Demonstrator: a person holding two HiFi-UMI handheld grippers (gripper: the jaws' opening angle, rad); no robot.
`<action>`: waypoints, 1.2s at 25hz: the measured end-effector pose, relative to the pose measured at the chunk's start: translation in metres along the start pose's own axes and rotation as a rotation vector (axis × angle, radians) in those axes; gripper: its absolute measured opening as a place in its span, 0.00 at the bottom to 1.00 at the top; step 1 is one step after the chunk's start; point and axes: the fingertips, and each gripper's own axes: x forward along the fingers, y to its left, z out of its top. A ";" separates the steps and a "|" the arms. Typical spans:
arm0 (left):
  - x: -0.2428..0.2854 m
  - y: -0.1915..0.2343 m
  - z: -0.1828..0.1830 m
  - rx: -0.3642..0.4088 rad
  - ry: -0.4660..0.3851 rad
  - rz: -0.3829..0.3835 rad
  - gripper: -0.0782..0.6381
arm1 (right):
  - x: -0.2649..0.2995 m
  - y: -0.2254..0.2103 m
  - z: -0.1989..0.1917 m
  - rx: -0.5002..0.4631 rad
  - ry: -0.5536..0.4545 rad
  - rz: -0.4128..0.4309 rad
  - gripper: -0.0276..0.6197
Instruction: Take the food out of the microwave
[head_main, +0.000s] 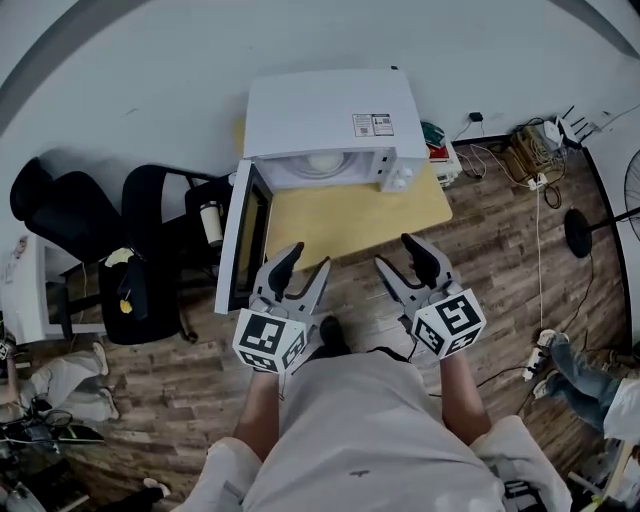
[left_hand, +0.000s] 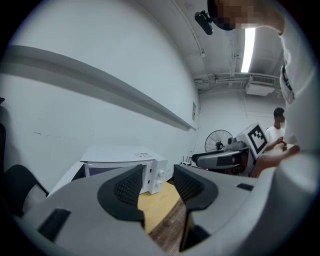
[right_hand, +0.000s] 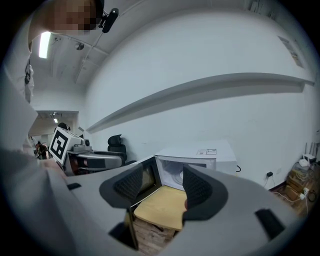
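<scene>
The white microwave (head_main: 330, 120) stands at the far end of a light wooden table (head_main: 350, 215), its door (head_main: 240, 240) swung wide to the left. Inside it lies something round and white (head_main: 322, 163), a plate or food; I cannot tell which. My left gripper (head_main: 310, 258) and right gripper (head_main: 393, 252) hover side by side over the table's near edge, short of the microwave, both open with nothing between the jaws. In the left gripper view the left gripper (left_hand: 159, 182) points at the microwave (left_hand: 125, 160). In the right gripper view the right gripper (right_hand: 162, 182) faces the open cavity (right_hand: 177, 175).
Black chairs (head_main: 150, 250) stand left of the open door, one with a cup (head_main: 211, 222) on it. Cables and a power strip (head_main: 530, 150) lie on the wooden floor at the right, by a fan's base (head_main: 578, 232). Another person (left_hand: 277, 132) stands further off.
</scene>
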 end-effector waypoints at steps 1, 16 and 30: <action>0.002 0.003 -0.001 0.001 0.002 -0.003 0.35 | 0.004 -0.001 -0.001 0.001 0.002 -0.001 0.41; 0.030 0.028 -0.028 -0.033 0.049 -0.002 0.40 | 0.061 -0.008 -0.030 -0.002 0.064 0.053 0.49; 0.072 0.068 -0.060 -0.070 0.062 0.091 0.43 | 0.151 -0.047 -0.075 -0.045 0.157 0.183 0.53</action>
